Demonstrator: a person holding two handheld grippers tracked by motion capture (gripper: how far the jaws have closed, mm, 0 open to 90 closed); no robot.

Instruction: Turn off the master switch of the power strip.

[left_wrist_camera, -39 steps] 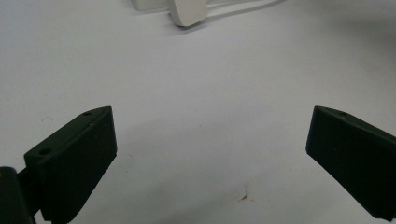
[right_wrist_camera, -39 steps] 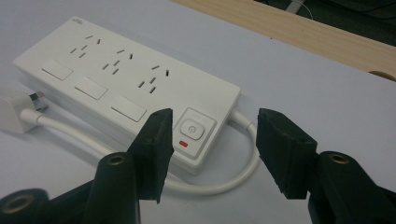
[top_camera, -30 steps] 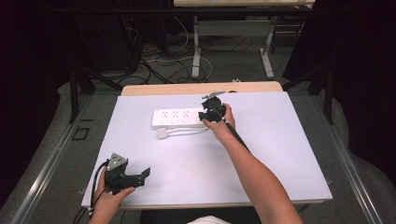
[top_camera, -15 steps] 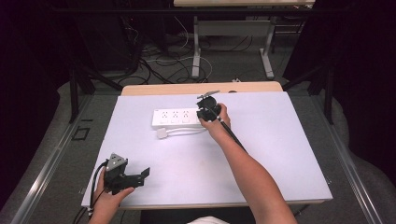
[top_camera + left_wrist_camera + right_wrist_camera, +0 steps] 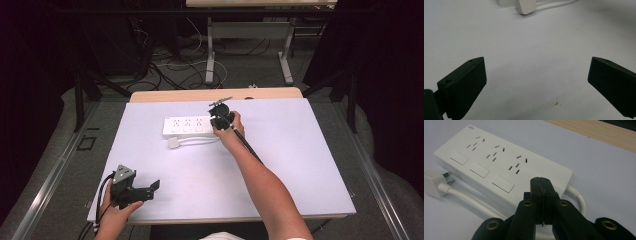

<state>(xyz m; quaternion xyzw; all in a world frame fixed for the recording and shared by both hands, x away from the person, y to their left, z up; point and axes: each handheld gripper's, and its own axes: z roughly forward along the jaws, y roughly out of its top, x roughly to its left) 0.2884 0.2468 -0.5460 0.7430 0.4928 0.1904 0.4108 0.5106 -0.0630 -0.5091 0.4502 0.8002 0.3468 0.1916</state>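
I've got my right gripper [image 5: 218, 121] at the right end of the power strip [image 5: 187, 126], which lies toward the far side of the table [image 5: 300, 165], left of centre. Its jaws have just been closing and are now clenched flat on each other with nothing between them; in the right gripper view the tips [image 5: 541, 182] sit just at the strip's [image 5: 486, 160] near corner, where the cord [image 5: 579, 195] loops out. Whether they touch the casing, I cannot tell.

My left gripper [image 5: 131, 186] rests down at the near left corner, close to the table's front edge, jaws spread wide and released, holding nothing. In the left gripper view there is bare tabletop between them and the plug [image 5: 526, 7] is well ahead.

Plenty of room: the whole right half of the table is open, and so is the broad stretch between my two hands. A bare wooden strip [image 5: 200, 94] runs along the far edge behind the power strip.

The power strip is a flat white slab, smooth plastic, with rounded corners, three socket groups and three rectangular switches in a row. The plug [image 5: 431, 183] is a white rounded block with metal pins, lying just beside the strip's front edge, its round white cord running along that edge. The table surface is matt pale lilac, and the jaws are blocky matt black.
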